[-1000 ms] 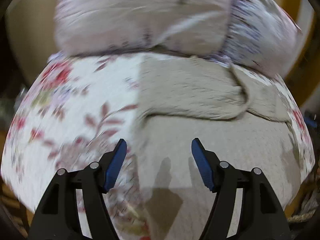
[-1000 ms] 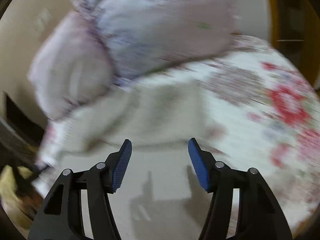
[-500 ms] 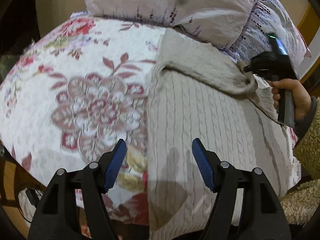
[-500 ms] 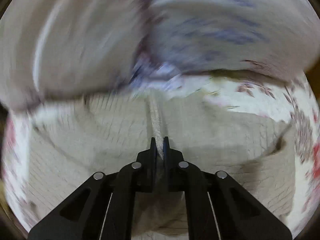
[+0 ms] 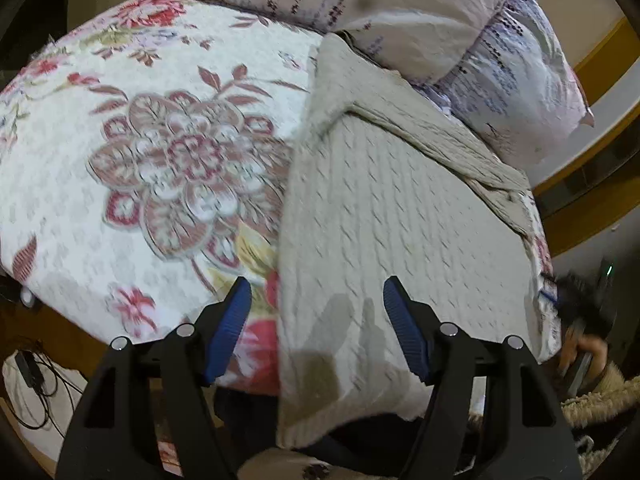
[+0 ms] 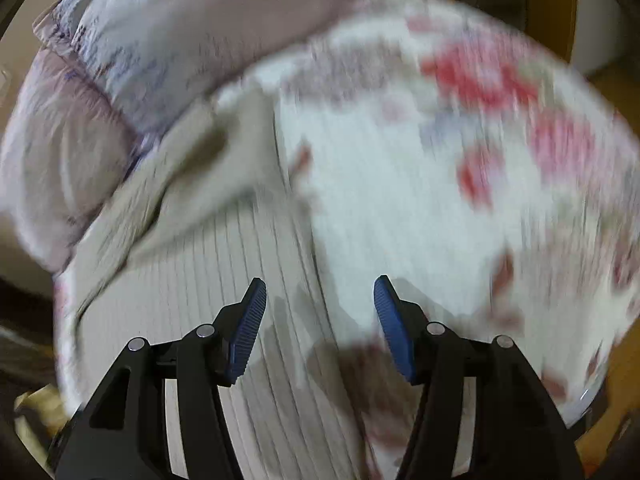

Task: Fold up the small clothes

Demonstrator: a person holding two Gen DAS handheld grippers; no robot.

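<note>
A beige cable-knit sweater (image 5: pixel 400 232) lies flat on a floral bedspread (image 5: pixel 140 152), a folded part lying across its far end. Its near hem hangs over the bed edge. My left gripper (image 5: pixel 316 328) is open and empty, above the sweater's left edge near the hem. My right gripper (image 6: pixel 320 328) is open and empty, above the sweater's right edge where it meets the bedspread (image 6: pixel 460 200); the sweater (image 6: pixel 200 288) fills the lower left of that blurred view. The right gripper also shows at the bed's right edge in the left wrist view (image 5: pixel 580 308).
Pale lilac pillows (image 5: pixel 420 32) lie at the far end of the bed, touching the sweater's top; they also show in the right wrist view (image 6: pixel 140 52). A wooden bed frame (image 5: pixel 592 200) runs at the right. Cables (image 5: pixel 36 380) lie on the floor at lower left.
My right gripper was shut on a fold of the sweater half a second ago; it has let go, opened and pulled back toward the near right. My left gripper stayed open and drew back slightly.
</note>
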